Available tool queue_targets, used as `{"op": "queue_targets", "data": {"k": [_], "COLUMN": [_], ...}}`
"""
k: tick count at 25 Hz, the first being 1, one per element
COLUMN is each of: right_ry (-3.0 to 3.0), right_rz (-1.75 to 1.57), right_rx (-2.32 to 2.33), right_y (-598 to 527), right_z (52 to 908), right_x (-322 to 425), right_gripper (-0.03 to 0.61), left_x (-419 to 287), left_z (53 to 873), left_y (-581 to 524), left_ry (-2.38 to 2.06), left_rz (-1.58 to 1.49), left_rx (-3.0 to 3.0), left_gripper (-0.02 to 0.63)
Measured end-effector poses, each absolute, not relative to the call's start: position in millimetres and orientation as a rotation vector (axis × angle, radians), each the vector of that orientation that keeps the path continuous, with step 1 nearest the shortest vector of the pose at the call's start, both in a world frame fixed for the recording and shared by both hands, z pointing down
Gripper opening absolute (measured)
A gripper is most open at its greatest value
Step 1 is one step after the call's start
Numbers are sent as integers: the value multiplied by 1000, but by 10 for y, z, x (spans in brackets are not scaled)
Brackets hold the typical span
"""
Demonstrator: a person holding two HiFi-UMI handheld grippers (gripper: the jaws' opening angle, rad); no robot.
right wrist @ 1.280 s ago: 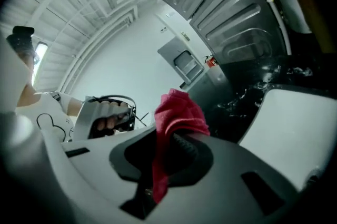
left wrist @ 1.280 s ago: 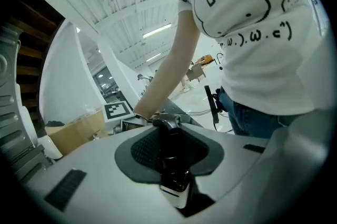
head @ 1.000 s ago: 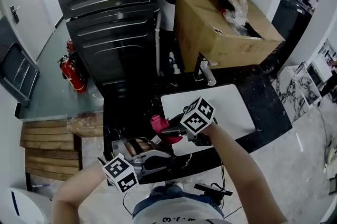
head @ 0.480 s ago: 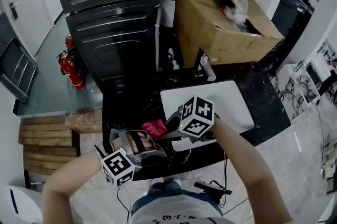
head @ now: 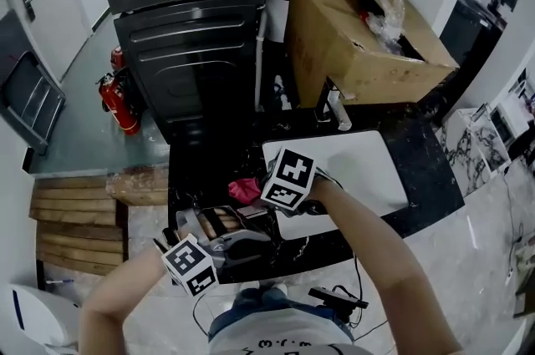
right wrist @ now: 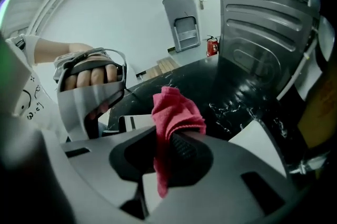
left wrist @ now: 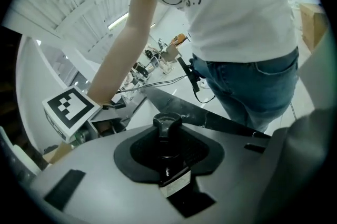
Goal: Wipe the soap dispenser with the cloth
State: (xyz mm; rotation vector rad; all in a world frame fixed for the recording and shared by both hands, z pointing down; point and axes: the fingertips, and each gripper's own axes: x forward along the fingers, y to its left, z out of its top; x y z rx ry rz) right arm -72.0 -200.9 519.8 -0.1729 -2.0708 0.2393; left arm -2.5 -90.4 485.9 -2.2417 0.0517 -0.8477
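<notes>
A dark soap dispenser (left wrist: 167, 150) with a black pump cap and a pale label stands between the jaws of my left gripper (left wrist: 168, 165), which is shut on it. From the head view it shows as a brownish bottle (head: 219, 221) held over the counter's front edge by my left gripper (head: 236, 238). My right gripper (right wrist: 171, 149) is shut on a red cloth (right wrist: 172, 112) that bunches above the jaws and hangs below them. Seen from above, the red cloth (head: 244, 190) sits just beyond the dispenser's top, under my right gripper (head: 253, 199). Whether cloth and bottle touch is unclear.
A black marble counter (head: 209, 157) carries a white board (head: 368, 169) with a tap (head: 338, 113) behind it. A big open cardboard box (head: 359, 36) stands at the back right, dark ribbed cabinets (head: 184, 11) at the back left, a red fire extinguisher (head: 117, 103) on the floor.
My right gripper has rolled and shifted left, bringing the red cloth closer to the dispenser's top. The left gripper has kept the dispenser nearly still.
</notes>
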Motion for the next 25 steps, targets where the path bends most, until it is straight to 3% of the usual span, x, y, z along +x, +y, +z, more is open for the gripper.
{"op": "queue_targets", "data": {"k": [8, 16, 25], "right_ry": [-2078, -2033, -2025], "right_rz": [103, 381, 340], "right_rx": [-423, -710, -544], "right_y": [-1726, -1446, -1668], "right_z": [4995, 4810, 5123], "right_x": [-708, -796, -1152], "right_gripper": [55, 54, 54], "left_x": [-24, -15, 5], "left_z": [4901, 4916, 4908], "left_y": [-839, -801, -837], "left_ry": [20, -34, -20], "left_rz": [-837, -843, -845], "left_rx": [-2196, -2150, -2159], "left_gripper": [107, 107, 106]}}
